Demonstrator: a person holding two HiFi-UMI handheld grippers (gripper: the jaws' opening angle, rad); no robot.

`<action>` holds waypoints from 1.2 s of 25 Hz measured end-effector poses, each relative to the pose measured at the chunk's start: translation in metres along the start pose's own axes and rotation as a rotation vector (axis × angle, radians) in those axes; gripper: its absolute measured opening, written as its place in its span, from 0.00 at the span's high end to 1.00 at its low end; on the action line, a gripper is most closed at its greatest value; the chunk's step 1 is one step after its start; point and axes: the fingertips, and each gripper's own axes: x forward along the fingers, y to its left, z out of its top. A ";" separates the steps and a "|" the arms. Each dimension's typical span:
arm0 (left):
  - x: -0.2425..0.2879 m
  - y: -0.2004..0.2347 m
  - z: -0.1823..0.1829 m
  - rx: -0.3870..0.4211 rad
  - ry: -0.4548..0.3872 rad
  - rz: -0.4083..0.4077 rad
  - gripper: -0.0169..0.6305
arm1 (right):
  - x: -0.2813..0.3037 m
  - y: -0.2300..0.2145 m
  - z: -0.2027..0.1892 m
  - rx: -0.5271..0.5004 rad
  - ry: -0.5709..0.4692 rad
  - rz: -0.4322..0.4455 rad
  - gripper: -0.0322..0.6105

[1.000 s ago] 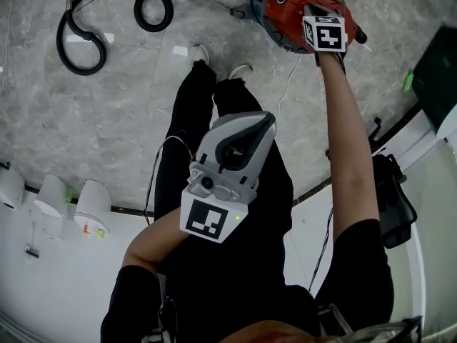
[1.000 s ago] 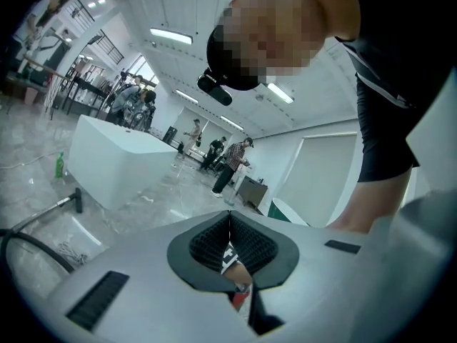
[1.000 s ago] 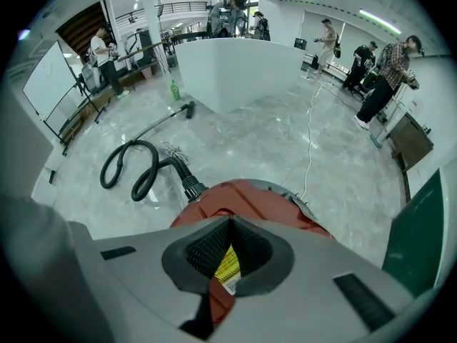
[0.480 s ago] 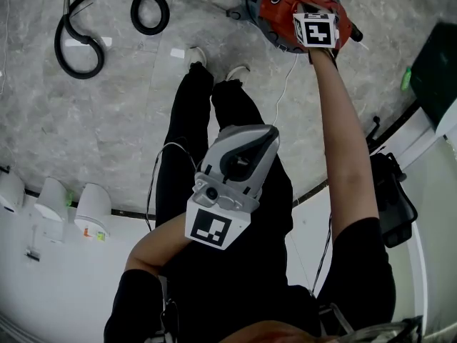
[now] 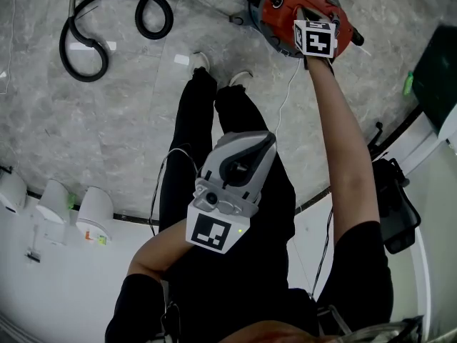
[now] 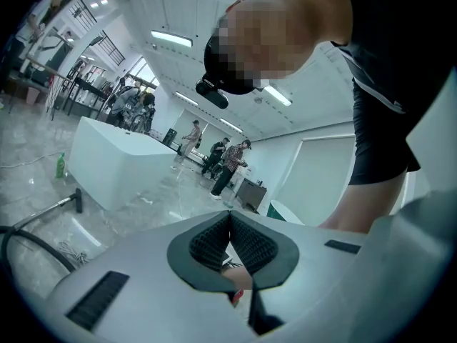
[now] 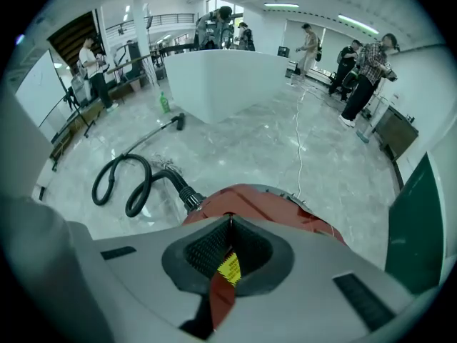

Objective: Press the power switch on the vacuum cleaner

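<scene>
The red vacuum cleaner (image 5: 280, 9) stands on the marble floor at the top of the head view, its black hose (image 5: 107, 20) coiled to the left. My right gripper (image 5: 308, 14) is stretched out over the vacuum's top, jaws shut, its marker cube covering part of the lid. In the right gripper view the red body (image 7: 264, 204) with a yellow label lies just under the closed tips of the right gripper (image 7: 230, 221). I cannot make out the switch itself. My left gripper (image 5: 265, 131) is held near the person's waist, shut and empty, as the left gripper view (image 6: 230, 214) also shows.
A thin white cable (image 5: 285, 84) runs from the vacuum toward the person's feet. A black bag (image 5: 393, 206) sits at the right by a white counter. A white island counter (image 7: 228, 77), a green bottle (image 7: 164, 103) and several people stand farther off.
My right gripper has shifted a little to the left over the vacuum's top. The left gripper stays by the body, almost unmoved.
</scene>
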 end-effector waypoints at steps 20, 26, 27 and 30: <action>-0.020 -0.044 0.013 0.042 0.000 -0.038 0.94 | -0.144 0.040 0.037 0.192 -0.308 0.064 0.92; -0.030 -0.055 0.037 0.067 -0.024 -0.046 0.94 | -0.210 0.064 0.060 0.250 -0.411 0.100 0.92; -0.032 -0.059 0.040 0.072 -0.023 -0.052 0.94 | -0.224 0.066 0.064 0.245 -0.430 0.100 0.92; -0.037 -0.069 0.055 0.089 -0.030 -0.064 0.94 | -0.271 0.068 0.074 0.235 -0.490 0.091 0.92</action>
